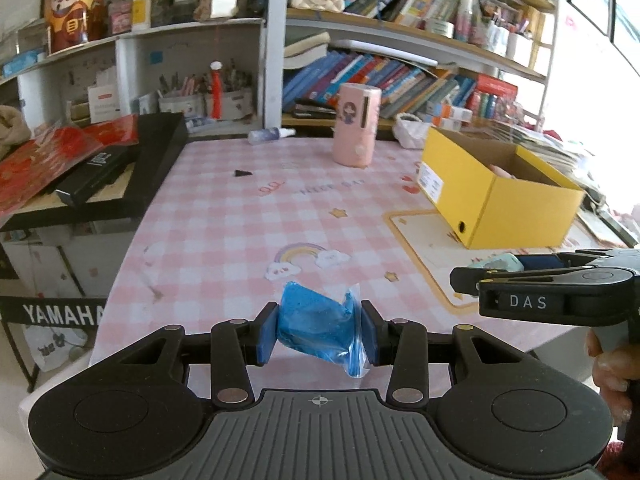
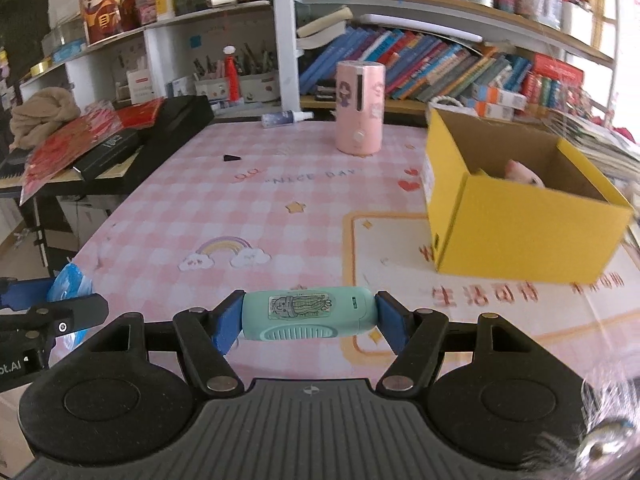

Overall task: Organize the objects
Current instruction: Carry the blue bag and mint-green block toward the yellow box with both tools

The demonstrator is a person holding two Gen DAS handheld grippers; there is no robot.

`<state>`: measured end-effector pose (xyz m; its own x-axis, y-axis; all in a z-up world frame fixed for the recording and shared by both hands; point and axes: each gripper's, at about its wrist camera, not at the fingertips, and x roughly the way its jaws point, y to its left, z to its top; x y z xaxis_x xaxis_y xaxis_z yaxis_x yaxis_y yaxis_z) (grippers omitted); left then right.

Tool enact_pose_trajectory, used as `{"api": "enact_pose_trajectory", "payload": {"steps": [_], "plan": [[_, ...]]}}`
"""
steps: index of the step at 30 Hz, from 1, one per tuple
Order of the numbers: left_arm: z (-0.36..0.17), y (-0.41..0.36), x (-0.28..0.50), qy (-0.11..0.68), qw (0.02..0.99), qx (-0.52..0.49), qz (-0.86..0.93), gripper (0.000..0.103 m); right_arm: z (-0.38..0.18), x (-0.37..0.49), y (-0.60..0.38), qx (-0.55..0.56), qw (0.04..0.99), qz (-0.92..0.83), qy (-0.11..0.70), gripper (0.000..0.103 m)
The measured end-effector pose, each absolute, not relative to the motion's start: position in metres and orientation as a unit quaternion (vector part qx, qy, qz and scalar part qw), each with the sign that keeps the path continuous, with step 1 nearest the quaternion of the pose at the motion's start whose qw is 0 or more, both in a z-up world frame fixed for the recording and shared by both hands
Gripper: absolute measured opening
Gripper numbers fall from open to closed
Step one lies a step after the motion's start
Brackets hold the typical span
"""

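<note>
The left gripper (image 1: 319, 330) is clamping a blue bagged lump (image 1: 316, 326) and the right gripper (image 2: 310, 318) a mint case (image 2: 310, 315) above the near "NICE DAY" tablecloth (image 2: 280, 208), the yellow box (image 2: 516, 216) sitting far right, the pink canister (image 2: 360, 108) standing beyond.

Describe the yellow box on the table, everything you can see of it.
The yellow box is an open-topped cardboard carton, bright yellow outside and plain brown inside, with no lid in view. It stands upright on the pink checked tablecloth, on the right side of the table. One end bears a white printed label and a small round hole low near a corner. A pink object lies inside, mostly hidden by the wall. Neither gripper touches the box.
</note>
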<state>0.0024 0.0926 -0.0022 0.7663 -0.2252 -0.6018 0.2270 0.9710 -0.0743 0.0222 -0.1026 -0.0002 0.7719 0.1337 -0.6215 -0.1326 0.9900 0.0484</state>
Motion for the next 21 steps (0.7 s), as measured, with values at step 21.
{"api": "enact_pose_trajectory", "payload": {"steps": [21], "plan": [[-0.007,0.020,-0.007,0.319,0.914,0.046,-0.245,0.040,-0.005,-0.041,-0.180,0.052,0.940,-0.057,0.333,0.067]]}}
